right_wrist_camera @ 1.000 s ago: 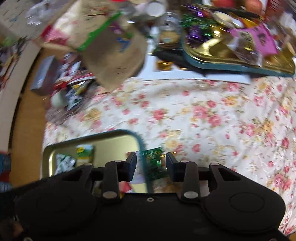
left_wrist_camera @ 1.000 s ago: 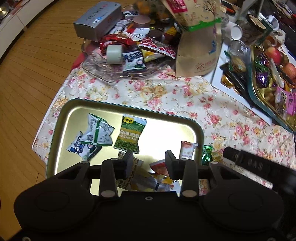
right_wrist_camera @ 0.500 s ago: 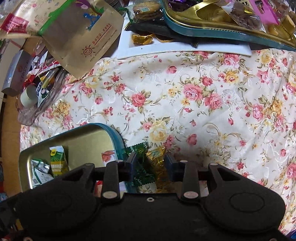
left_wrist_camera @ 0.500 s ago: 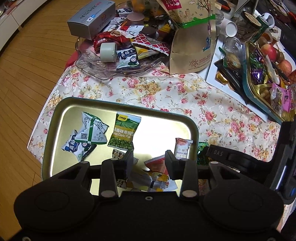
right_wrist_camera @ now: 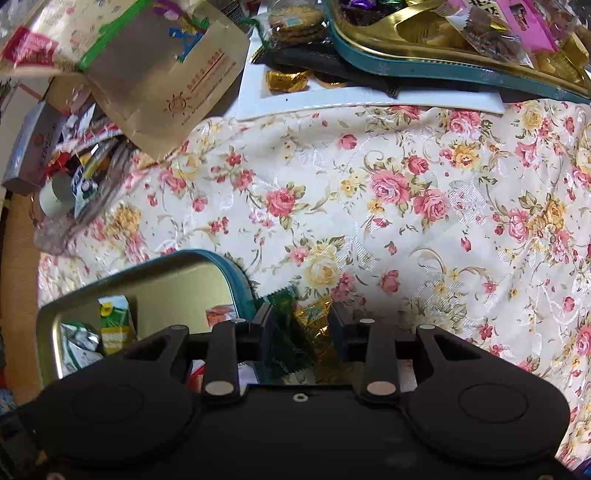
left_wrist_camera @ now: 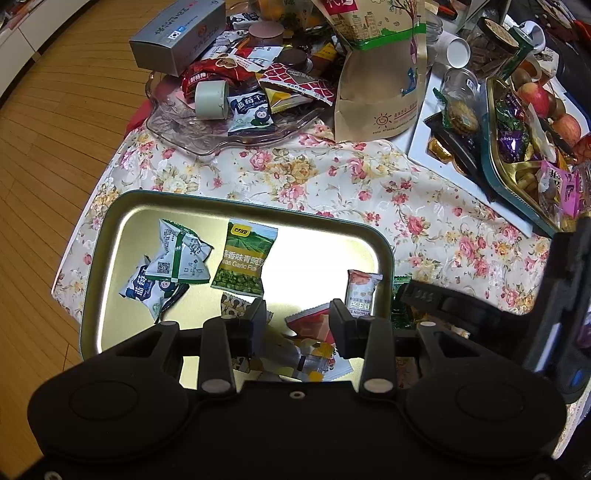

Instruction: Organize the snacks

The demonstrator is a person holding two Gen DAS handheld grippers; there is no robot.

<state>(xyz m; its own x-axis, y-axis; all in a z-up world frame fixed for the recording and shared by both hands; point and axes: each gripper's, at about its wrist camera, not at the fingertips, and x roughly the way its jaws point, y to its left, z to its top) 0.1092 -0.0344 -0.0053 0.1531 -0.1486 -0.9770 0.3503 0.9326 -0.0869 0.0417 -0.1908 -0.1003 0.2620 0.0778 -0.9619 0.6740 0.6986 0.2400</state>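
Note:
A gold tin tray (left_wrist_camera: 110,229) with a teal rim lies on the floral cloth and holds several snack packets, among them a green pea packet (left_wrist_camera: 243,258) and a white-green packet (left_wrist_camera: 177,254). My left gripper (left_wrist_camera: 299,314) is open above the tray's near part, over loose packets. My right gripper (right_wrist_camera: 299,317) is open and low over the cloth just right of the tray (right_wrist_camera: 229,269), its jaws on either side of a green wrapped candy (right_wrist_camera: 284,332) and a gold wrapped candy (right_wrist_camera: 317,325). The right gripper also shows in the left wrist view (left_wrist_camera: 443,306).
A clear dish (left_wrist_camera: 184,129) piled with snacks, a grey box (left_wrist_camera: 177,33) and a tall paper bag (left_wrist_camera: 380,74) stand at the far side. A teal-rimmed gold tin (right_wrist_camera: 443,62) with sweets sits on a white board at the far right.
My right gripper has come down and forward over the green and gold candies beside the tray. The left gripper has stayed open over the tray, drifting slightly.

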